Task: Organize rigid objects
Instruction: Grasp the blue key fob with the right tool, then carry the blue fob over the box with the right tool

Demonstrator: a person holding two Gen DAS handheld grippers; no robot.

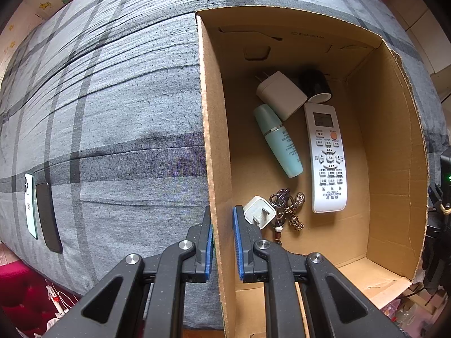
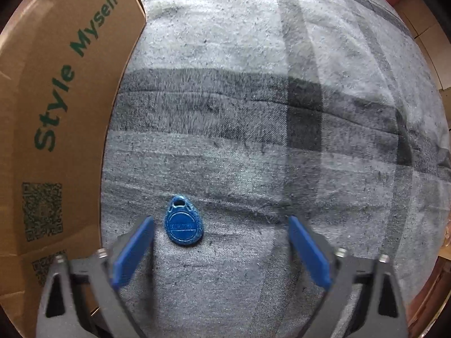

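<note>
Left hand-held gripper (image 1: 222,242) clamps cardboard box wall (image 1: 210,129). Right hand-held gripper (image 2: 221,249) wide open, empty, above blue key fob (image 2: 183,228); fob off-centre, flat on bedsheet (image 2: 253,112): pinch may snag fabric.

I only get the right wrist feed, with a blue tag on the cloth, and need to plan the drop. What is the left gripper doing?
Observer: The left gripper is shut on the cardboard box wall.
Operator: Anything already in the box?
Observer: Yes: a white remote, a teal bottle, two chargers and a keychain.
Operator: Anything left outside on that side?
Observer: Two phones lie on the plaid cloth.
</note>
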